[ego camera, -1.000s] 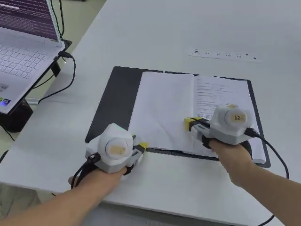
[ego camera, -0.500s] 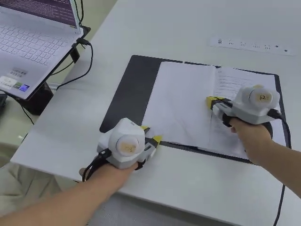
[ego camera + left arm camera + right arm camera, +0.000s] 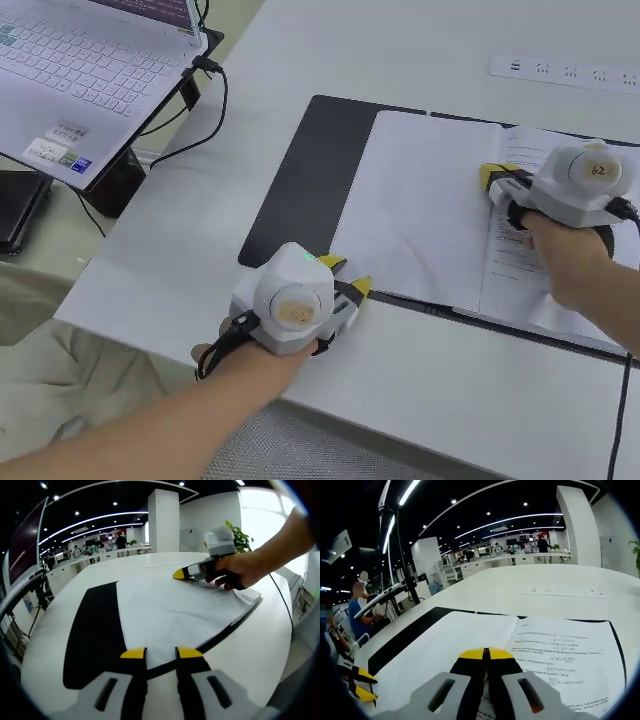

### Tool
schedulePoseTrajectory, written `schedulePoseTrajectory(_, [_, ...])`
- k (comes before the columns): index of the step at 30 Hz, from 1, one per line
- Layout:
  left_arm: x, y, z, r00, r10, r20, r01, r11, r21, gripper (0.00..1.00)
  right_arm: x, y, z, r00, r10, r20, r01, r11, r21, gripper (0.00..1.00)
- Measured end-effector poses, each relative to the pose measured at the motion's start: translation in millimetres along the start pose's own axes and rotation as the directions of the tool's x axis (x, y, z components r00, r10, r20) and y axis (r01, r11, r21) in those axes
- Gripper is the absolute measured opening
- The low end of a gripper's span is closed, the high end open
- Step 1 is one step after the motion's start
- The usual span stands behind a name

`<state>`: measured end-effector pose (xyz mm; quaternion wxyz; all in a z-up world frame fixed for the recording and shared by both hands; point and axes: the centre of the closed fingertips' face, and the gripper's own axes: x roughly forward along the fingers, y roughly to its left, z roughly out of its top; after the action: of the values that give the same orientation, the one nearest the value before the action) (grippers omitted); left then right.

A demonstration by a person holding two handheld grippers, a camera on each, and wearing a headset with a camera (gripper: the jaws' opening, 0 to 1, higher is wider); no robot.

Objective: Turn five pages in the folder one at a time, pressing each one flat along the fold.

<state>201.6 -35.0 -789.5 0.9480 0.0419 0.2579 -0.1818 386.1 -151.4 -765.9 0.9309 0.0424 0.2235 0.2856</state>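
- The folder (image 3: pixel 310 180) is laid open on the table (image 3: pixel 420 50), toward its near edge.
- The left gripper (image 3: pixel 345 274) is held at the folder's near edge, jaws slightly spread.
- The right gripper (image 3: pixel 497 176) is set by the fold, jaws pressed together.

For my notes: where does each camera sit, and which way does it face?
Head view: headset, facing down at open folder; forearms, left gripper, right gripper show.
Left gripper view: folder's near edge, facing across blank page; jaws apart.
Right gripper view: at the fold, facing along it; jaws shut.
Shared: each gripper view shows the other gripper.
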Motion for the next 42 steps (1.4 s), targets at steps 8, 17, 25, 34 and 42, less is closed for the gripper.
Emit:
schedulePoseTrajectory(8, [1.5, 0.4, 0.7, 1.0, 0.002, 0.007, -0.002, 1.0, -0.012, 0.21, 26.1, -19.5, 14.3, 0.9992, -0.039, 0.007, 0.039, 0.999, -0.023, 0.0])
schedulePoseTrajectory(17, [2.5, 0.0, 1.4, 0.9999, 0.002, 0.011, -0.002, 1.0, -0.012, 0.21, 61.1, -52.8, 24.4, 0.9951, -0.098, -0.004, 0.098, 0.995, -0.024, 0.0])
schedulePoseTrajectory(25, [3.5, 0.4, 1.1, 0.9999, 0.002, 0.013, -0.002, 1.0, -0.013, 0.21, 70.0, -59.1, 23.0, 0.9944, -0.106, -0.002, 0.106, 0.994, -0.03, 0.0])
schedulePoseTrajectory(34, [2.8, 0.4, 1.2, 0.9999, 0.002, 0.014, -0.002, 1.0, -0.02, 0.21, 59.6, -52.5, 20.9, 0.9946, -0.103, -0.012, 0.103, 0.995, -0.009, 0.0])
schedulePoseTrajectory(42, [1.7, 1.1, 1.1, 0.9998, 0.006, 0.019, -0.005, 0.999, -0.031, 0.2, 46.9, -43.2, 11.9, 0.9965, -0.08, -0.024, 0.079, 0.996, -0.027, 0.0])
